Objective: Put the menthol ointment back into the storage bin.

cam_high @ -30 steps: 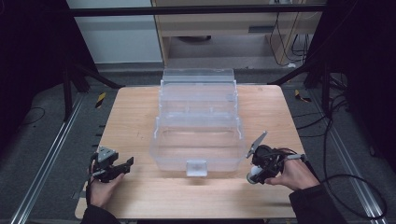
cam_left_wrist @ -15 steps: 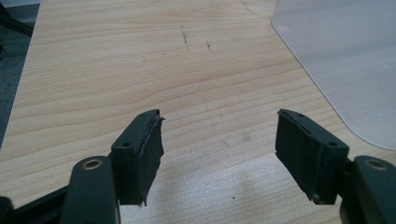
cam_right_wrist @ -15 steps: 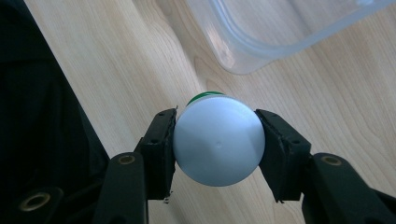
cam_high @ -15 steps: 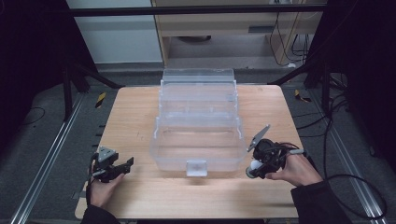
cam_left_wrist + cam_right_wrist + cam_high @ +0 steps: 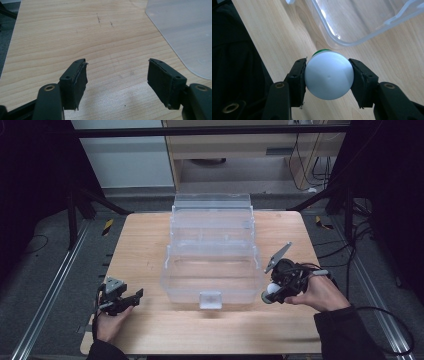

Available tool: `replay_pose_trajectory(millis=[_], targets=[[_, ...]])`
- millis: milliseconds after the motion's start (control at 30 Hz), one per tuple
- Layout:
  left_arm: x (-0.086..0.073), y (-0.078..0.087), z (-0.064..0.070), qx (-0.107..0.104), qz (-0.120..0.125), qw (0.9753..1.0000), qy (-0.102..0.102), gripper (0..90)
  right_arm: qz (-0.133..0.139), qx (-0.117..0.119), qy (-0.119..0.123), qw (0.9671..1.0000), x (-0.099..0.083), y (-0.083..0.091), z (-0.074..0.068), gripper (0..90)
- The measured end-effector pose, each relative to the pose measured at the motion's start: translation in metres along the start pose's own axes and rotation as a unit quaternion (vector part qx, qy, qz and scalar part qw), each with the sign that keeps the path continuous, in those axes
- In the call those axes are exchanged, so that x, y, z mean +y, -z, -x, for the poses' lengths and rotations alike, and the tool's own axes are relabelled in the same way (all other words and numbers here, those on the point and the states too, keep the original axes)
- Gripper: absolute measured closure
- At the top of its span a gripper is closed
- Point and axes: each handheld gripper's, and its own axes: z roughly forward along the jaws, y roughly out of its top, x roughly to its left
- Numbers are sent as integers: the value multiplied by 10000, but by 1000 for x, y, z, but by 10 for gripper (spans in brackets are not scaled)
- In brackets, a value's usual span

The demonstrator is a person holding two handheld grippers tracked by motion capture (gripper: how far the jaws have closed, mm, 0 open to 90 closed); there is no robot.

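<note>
No text, label, brand, number or sign can be read in any view. The clear plastic box, the wooden table and the white round object with a green edge carry no legible marking.

Right tongs grip white bottle — beside (clear) box.
</note>
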Motion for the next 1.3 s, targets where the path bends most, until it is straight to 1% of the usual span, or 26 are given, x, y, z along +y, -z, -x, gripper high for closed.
replay_pose_trajectory(millis=[100, 167, 300, 333, 467, 567, 700, 833, 900, 1000, 1133, 1267, 1300], targets=[[0, 0, 0, 4, -5, 10000, -5, 316, 8, -27, -1, 10000, 5, 4, 0, 504], [0, 0, 0, 2, -9, 10000, -8, 316, 80, -31, -10, 10000, 8, 6, 1, 505], [0, 0, 0, 0, -12, 10000, -5, 316, 100, -37, 46, 9999, 15, 9, 4, 505], [0, 0, 0, 3, -13, 10000, 0, 316, 99, -15, 17, 9999, 16, 9, 4, 505], [0, 0, 0, 0, -15, 10000, -3, 316, 145, -34, 45, 9999, 23, 11, 8, 505], [0, -1, 0, -3, -14, 10000, 1, 316, 125, -36, 35, 9999, 28, 11, 11, 505], [0, -1, -1, -5, -12, 10000, 6, 317, 134, -20, 33, 9999, 35, 9, 16, 505], [0, 0, -1, -5, -7, 10000, 7, 316, 124, -53, -53, 9999, 41, 7, 20, 505], [0, 0, -1, -3, 2, 10000, 15, 317, 200, -49, -81, 9998, 44, 5, 23, 505], [0, 0, -1, 4, 4, 10000, 10, 317, 238, -44, -71, 9997, 48, 2, 27, 505], [0, 0, -1, 11, 25, 10000, 25, 317, 202, -90, -65, 9997, 53, -6, 32, 505], [0, 0, -1, 9, 20, 10000, 25, 317, 137, -99, -50, 9998, 57, -15, 34, 505], [0, 0, -1, 9, 20, 10000, 25, 317, 137, -99, -50, 9998, 57, -15, 34, 505]])
